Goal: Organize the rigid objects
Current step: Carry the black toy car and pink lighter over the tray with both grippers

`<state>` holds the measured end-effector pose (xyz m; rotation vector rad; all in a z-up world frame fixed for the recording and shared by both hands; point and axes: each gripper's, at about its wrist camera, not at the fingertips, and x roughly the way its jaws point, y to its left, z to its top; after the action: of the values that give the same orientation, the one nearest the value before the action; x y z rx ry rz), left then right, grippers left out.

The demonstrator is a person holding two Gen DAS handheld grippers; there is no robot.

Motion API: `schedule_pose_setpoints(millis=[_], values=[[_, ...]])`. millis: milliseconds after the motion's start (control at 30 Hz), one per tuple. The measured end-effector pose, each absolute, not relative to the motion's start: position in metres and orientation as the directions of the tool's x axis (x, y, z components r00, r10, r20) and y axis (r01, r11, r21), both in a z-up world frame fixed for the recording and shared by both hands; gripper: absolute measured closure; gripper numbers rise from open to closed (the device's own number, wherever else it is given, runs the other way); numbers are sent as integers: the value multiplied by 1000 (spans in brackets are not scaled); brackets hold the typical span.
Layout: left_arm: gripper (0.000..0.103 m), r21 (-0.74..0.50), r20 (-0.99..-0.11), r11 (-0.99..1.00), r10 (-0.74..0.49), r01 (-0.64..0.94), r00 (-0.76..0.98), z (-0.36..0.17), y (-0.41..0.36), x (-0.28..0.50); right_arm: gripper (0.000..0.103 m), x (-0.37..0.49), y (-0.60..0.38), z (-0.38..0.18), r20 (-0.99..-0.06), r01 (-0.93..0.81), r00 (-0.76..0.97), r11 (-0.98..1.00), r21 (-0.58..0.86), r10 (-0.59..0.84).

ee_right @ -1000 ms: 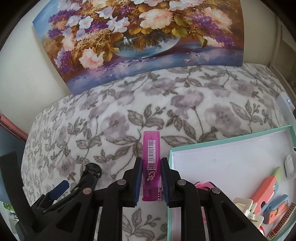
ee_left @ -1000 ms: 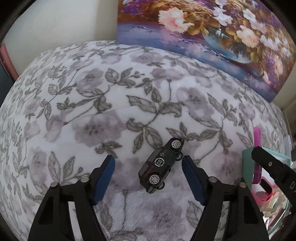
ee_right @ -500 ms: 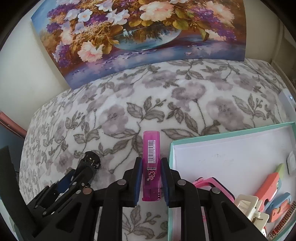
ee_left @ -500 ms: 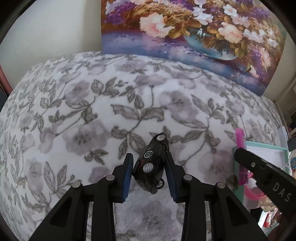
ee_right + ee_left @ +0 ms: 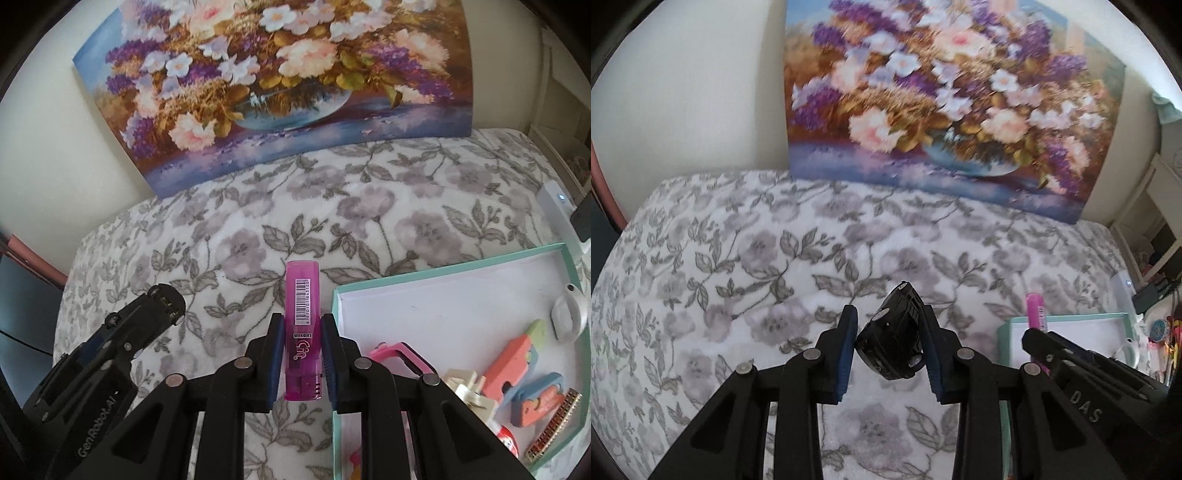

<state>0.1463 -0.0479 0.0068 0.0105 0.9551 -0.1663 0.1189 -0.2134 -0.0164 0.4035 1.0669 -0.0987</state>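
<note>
Grey floral blanket [image 5: 775, 266] covers the whole bed here, with a big flower painting [image 5: 945, 107] propped against the wall along the top of both views. Left tool [image 5: 888, 345] is clenched on a black toy car [image 5: 892, 341], dead centre low in the left wrist view; the car sits tilted between the blue pads [image 5: 846, 350], nose pointing up and away, and it looks lifted off the blanket. Same car [image 5: 162, 299] pokes out at mid left of the right wrist view. Right tool [image 5: 303, 354] is grasping a pink lighter [image 5: 302, 325], upright in the middle of that frame, barcode facing the camera, just left of the teal tray [image 5: 439, 271]. That tray fills the lower right, and holds a white ring-shaped thing [image 5: 569, 314], some coral and blue foam-looking pieces [image 5: 517, 354] and a pink frame-like piece [image 5: 402, 352] near its left edge. Tray's far left corner [image 5: 1008, 325] also shows at right of the left view.
</note>
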Motion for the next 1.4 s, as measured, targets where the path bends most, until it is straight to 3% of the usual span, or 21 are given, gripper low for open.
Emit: schedule_pose_setpoints(millis=[533,1133,1400], values=[[68,-78,-745,969,-213,234,632,64,-74,94,81,72,-239,24,-847,313,526,909,277,77],[68,-64,-747,940,-268,336,608,68,-112,38,81,3,-282,39,-839,369,542,887,277,37],[68,-80,-798,914,-298,398,524,44,-139,17,81,-28,-322,28,-854,448,521,853,268,-5]])
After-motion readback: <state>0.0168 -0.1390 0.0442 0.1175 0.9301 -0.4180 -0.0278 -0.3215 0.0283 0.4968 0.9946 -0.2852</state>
